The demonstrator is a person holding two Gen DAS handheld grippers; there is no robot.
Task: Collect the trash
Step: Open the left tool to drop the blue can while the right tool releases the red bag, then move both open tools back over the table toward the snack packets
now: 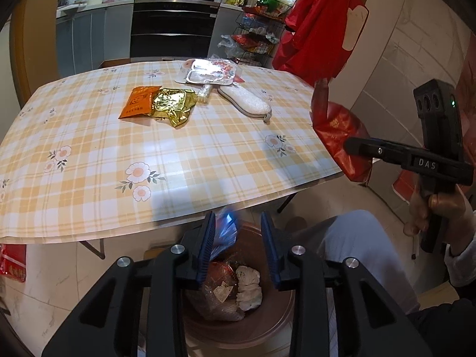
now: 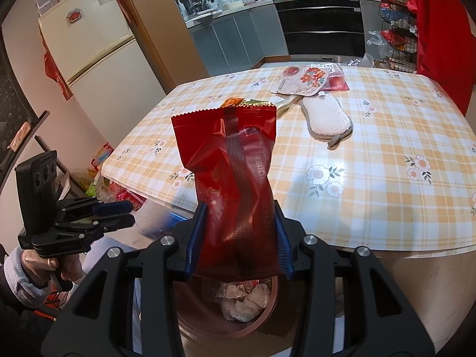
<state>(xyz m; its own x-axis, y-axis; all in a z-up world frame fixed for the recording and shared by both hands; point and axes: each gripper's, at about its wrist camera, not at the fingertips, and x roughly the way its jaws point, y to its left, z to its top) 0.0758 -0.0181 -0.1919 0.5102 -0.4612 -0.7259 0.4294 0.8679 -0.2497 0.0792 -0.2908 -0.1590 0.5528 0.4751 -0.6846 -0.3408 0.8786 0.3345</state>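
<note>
My left gripper [image 1: 238,223] is open above the brown trash bin [image 1: 267,327], which holds crumpled paper and wrappers; a blurred blue wrapper [image 1: 226,232] shows between its fingers, loose over the bin. My right gripper [image 2: 239,229] is shut on a red wrapper [image 2: 235,178] and holds it above the bin [image 2: 208,324], beside the table edge; it also shows in the left wrist view [image 1: 339,136]. On the table lie an orange packet [image 1: 138,102], a gold foil wrapper [image 1: 174,107] and a flat blister package [image 1: 208,71].
A checked floral tablecloth covers the table [image 1: 119,154]. A white sponge pad [image 1: 245,104] lies at the far side. A wire rack [image 1: 258,29] and red cloth [image 1: 321,23] stand behind the table. A fridge [image 2: 98,47] stands to the left.
</note>
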